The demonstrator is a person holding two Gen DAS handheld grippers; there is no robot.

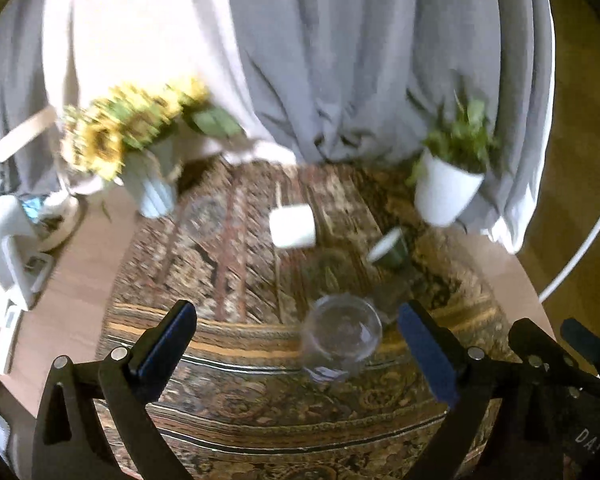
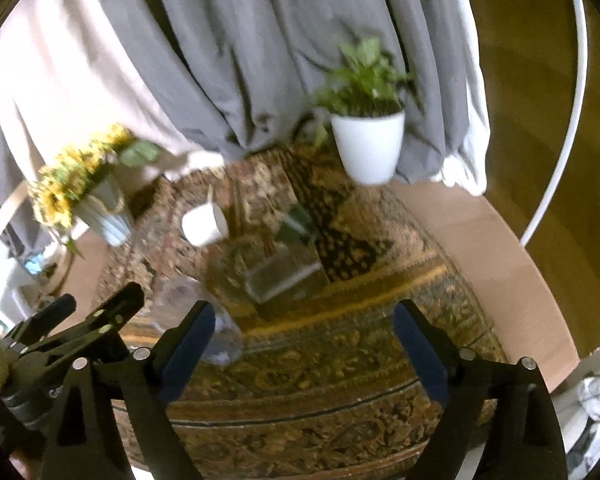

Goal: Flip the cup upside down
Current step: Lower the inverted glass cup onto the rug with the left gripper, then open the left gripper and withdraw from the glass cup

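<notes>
A clear glass cup [image 1: 340, 336] stands on the patterned cloth [image 1: 240, 400], mouth toward the camera, just ahead of and between the open fingers of my left gripper [image 1: 300, 344]. In the right wrist view the same glass [image 2: 204, 320] is a blur beside the left finger of my open, empty right gripper [image 2: 304, 340]. A white cup [image 1: 292, 226] sits farther back on the cloth; it also shows in the right wrist view [image 2: 204, 224]. A dark green cup [image 1: 392, 248] with a white inside lies tilted to its right.
A sunflower bunch in a ribbed vase [image 1: 140, 152] stands back left, a white plant pot [image 1: 444, 192] back right, grey curtains behind. A clear box [image 2: 284, 276] lies mid-cloth. The left gripper's body [image 2: 60, 340] is close on the right gripper's left. White objects [image 1: 8, 264] sit at the table's left edge.
</notes>
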